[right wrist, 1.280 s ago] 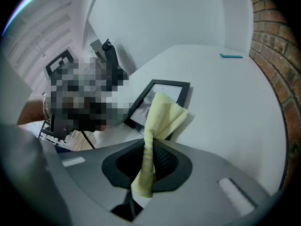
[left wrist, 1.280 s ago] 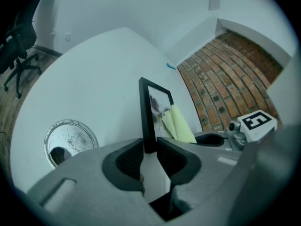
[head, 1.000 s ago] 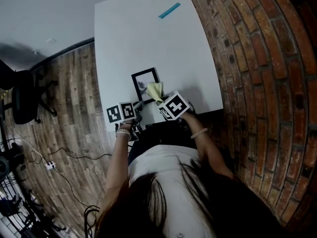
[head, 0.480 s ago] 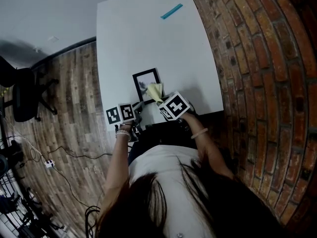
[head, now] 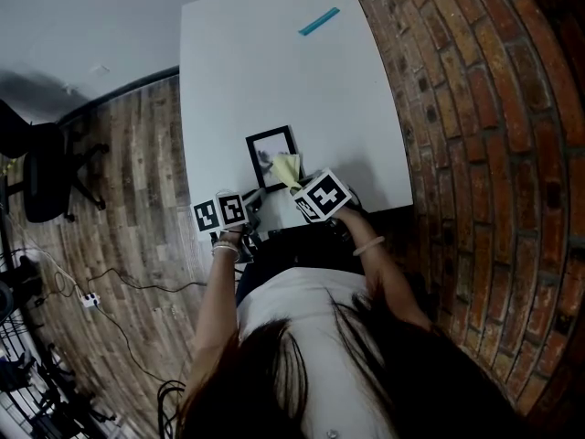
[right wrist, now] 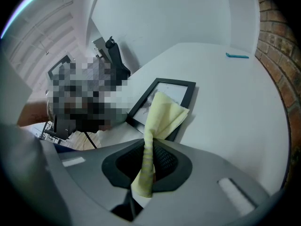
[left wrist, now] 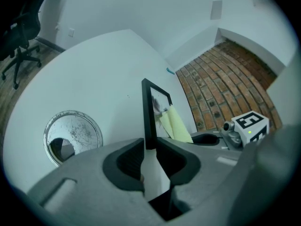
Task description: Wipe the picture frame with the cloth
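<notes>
1. Head view, room to move: the white table (head: 274, 71) runs far from the person. Its right edge lies along a brick wall (head: 475, 108), and its left edge is open to the wooden floor (head: 137, 172). The picture frame (head: 271, 144) lies close to the table's near edge. Far of it the top is bare up to a small teal strip (head: 317, 21) near the far right corner.
2. Head view, pose: both forearms reach from the body to the near edge. The left gripper (head: 254, 199) is at the frame's near left corner. The right gripper (head: 294, 183) is at the frame's near right side, with the yellow cloth (head: 286, 167) lying over that corner.
3. Left gripper view: the left gripper (left wrist: 150, 145) has its jaws closing. The frame's (left wrist: 149, 112) thin black edge stands between them, and both tips are against it. The cloth (left wrist: 176, 124) lies just to the right on the frame. Bare table spreads to the left and far.
4. Right gripper view: the right gripper (right wrist: 149, 157) is clamped on the cloth (right wrist: 162, 114). The cloth is bunched between the jaws and fans out onto the frame's (right wrist: 183, 86) near right part. To the right the table (right wrist: 225, 117) is open up to the brick wall (right wrist: 277, 69).
</notes>
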`<state>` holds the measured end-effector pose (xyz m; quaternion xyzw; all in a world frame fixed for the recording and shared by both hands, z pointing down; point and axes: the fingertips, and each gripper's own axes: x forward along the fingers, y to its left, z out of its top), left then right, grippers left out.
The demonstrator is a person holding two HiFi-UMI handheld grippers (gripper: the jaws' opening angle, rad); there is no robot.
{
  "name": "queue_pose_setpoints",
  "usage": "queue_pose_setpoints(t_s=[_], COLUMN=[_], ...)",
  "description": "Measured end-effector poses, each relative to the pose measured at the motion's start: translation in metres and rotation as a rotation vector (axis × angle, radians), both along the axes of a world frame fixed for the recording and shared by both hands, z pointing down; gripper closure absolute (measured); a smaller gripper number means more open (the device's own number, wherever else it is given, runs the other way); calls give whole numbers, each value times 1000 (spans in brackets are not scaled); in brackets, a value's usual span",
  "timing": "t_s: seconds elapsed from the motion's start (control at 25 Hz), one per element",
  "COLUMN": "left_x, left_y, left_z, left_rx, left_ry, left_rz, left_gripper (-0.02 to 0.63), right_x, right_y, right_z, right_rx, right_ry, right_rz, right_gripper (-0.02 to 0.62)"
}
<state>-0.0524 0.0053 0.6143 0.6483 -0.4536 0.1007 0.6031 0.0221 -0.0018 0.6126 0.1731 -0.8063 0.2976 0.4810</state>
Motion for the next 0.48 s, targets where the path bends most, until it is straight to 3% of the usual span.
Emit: queue_pose_setpoints(t_s=[0.48], left_x=[-2], left_y=[1], left_z=[-1], left_rx=[5], left_ry=[21], left_rz=[-5], left_gripper=[525], right_x=[-8], right_y=[4], right_z=[-2], right_rx=[-12], right_ry=[-1], right_rz=[-30], right_gripper=[561])
